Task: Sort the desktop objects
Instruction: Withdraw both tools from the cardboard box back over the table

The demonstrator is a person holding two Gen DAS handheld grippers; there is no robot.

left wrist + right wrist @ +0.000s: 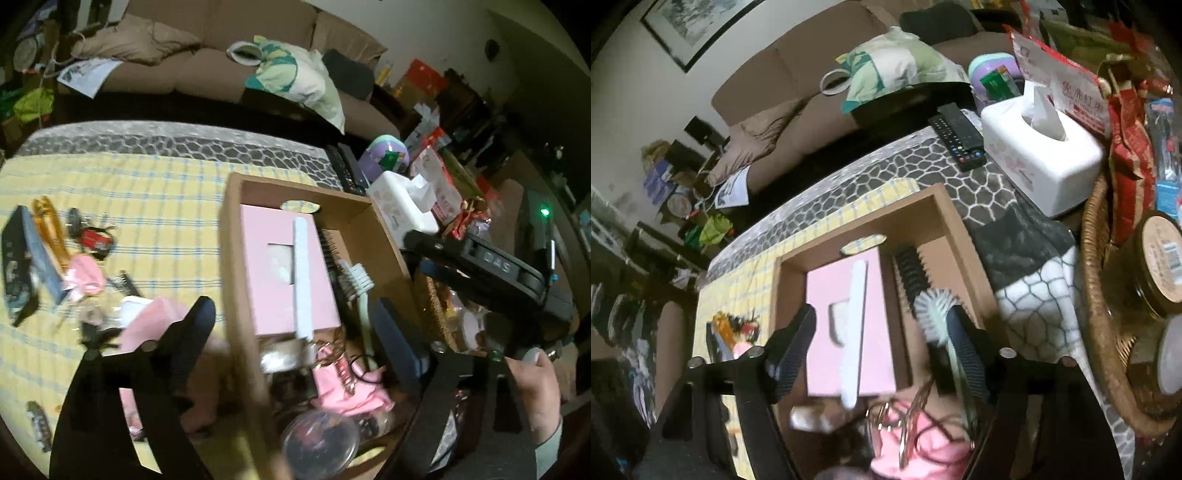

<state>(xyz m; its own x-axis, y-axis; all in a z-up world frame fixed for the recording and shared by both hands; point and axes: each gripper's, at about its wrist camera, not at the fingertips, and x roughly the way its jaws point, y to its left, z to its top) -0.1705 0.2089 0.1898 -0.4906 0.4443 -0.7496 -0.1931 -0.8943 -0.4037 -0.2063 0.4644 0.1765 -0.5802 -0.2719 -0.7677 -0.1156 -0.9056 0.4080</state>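
A brown cardboard box (pixel 236 258) stands on the yellow checked cloth (pixel 147 192). It holds a pink carton (pixel 280 258) with a white nail file (pixel 301 280) across it. Beside these lie a white-bristled brush (pixel 356 277), a pink cloth (pixel 347 395) and a clear round lid (pixel 319 443). My left gripper (pixel 295 339) hangs open over the box's left wall, nothing between its fingers. My right gripper (pixel 881 350) is open above the same box (pixel 945 229), one finger over the pink carton (pixel 846 325), the other over the brush (pixel 936 306). Neither holds anything.
Loose items lie on the cloth at left: a blue box (pixel 22 258), a red toy car (pixel 96 240), a pink piece (pixel 86 275). Right of the cardboard box are a white tissue box (pixel 1041 162), remote controls (pixel 958 136) and a wicker basket (pixel 1097 295) with jars. A sofa (pixel 207 66) runs behind.
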